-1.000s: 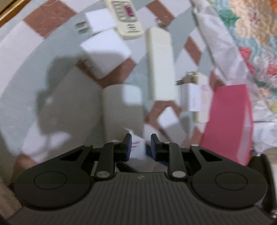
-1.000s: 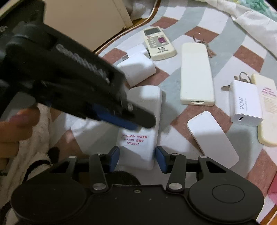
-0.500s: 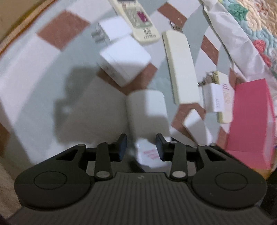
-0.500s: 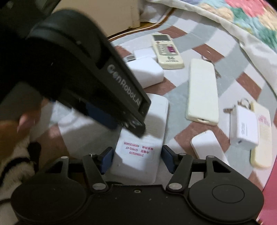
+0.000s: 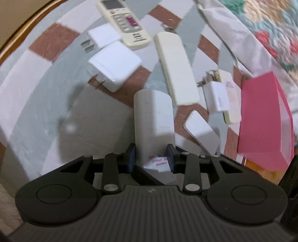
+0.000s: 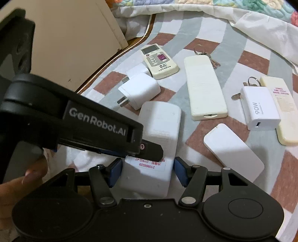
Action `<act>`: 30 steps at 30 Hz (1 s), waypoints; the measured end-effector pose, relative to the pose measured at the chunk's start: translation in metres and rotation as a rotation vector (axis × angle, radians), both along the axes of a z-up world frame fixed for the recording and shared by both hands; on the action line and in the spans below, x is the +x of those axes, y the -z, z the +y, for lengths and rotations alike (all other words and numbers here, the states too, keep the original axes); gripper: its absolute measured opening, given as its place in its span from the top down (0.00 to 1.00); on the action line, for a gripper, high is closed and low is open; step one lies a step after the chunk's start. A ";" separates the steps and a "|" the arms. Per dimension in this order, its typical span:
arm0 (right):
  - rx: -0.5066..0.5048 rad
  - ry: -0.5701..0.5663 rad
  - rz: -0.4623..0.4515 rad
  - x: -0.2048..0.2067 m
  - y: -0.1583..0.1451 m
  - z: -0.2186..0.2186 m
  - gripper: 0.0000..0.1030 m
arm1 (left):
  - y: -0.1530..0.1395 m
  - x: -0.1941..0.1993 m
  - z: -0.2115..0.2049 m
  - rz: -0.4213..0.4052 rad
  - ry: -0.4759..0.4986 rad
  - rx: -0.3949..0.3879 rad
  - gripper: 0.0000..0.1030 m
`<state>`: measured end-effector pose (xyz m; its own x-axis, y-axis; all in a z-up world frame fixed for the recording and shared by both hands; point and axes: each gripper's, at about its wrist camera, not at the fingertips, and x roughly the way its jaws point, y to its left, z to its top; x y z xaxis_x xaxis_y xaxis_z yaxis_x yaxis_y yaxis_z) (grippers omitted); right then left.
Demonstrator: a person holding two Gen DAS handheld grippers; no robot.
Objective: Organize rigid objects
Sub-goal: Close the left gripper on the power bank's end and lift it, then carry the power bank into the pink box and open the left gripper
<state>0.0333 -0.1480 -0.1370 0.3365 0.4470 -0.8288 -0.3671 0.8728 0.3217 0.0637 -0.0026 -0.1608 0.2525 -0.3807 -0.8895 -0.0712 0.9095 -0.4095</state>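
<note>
Right wrist view: both grippers' jaws straddle the white remote [image 6: 160, 130], left gripper [image 5: 151, 158] closing, right gripper [image 6: 148, 172] apart; chargers [image 6: 139, 91] ahead lie unsorted.

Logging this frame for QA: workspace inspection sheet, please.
Surface: checked cloth.
Job's things: labelled white remote, button remote, long cream remote, plug adapter, 90W charger, pink box.
Clutter: keys beside the long cream remote.
Grippers: left gripper jaws closing, right gripper open; the labelled white remote shows between both pairs of jaws, no grip seen.
Cables: nothing seen.
Surroundings: floral quilt, beige panel.
</note>
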 end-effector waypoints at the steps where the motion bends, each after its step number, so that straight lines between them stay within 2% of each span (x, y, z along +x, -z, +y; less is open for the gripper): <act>1: -0.014 -0.004 -0.016 -0.005 -0.004 -0.002 0.36 | -0.004 -0.002 -0.003 -0.014 0.019 0.006 0.68; 6: -0.029 0.027 -0.072 -0.020 -0.024 -0.011 0.36 | -0.025 -0.009 -0.012 -0.075 0.091 0.006 0.68; 13: -0.028 0.077 -0.165 -0.039 -0.068 -0.033 0.37 | -0.075 -0.021 -0.029 -0.172 0.189 -0.011 0.71; 18: -0.046 0.099 -0.172 -0.050 -0.102 -0.047 0.37 | -0.113 -0.032 -0.050 -0.210 0.283 0.013 0.71; 23: -0.043 0.142 -0.161 -0.054 -0.124 -0.066 0.37 | -0.144 -0.045 -0.079 -0.258 0.371 0.062 0.71; 30: -0.049 0.228 -0.204 -0.067 -0.150 -0.113 0.37 | -0.180 -0.050 -0.131 -0.315 0.493 0.063 0.71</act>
<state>-0.0335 -0.2608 0.0134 0.5852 0.3023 -0.7524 -0.2130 0.9526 0.2170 0.0141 -0.1336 0.0194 0.3150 -0.4695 -0.8248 0.4830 0.8274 -0.2866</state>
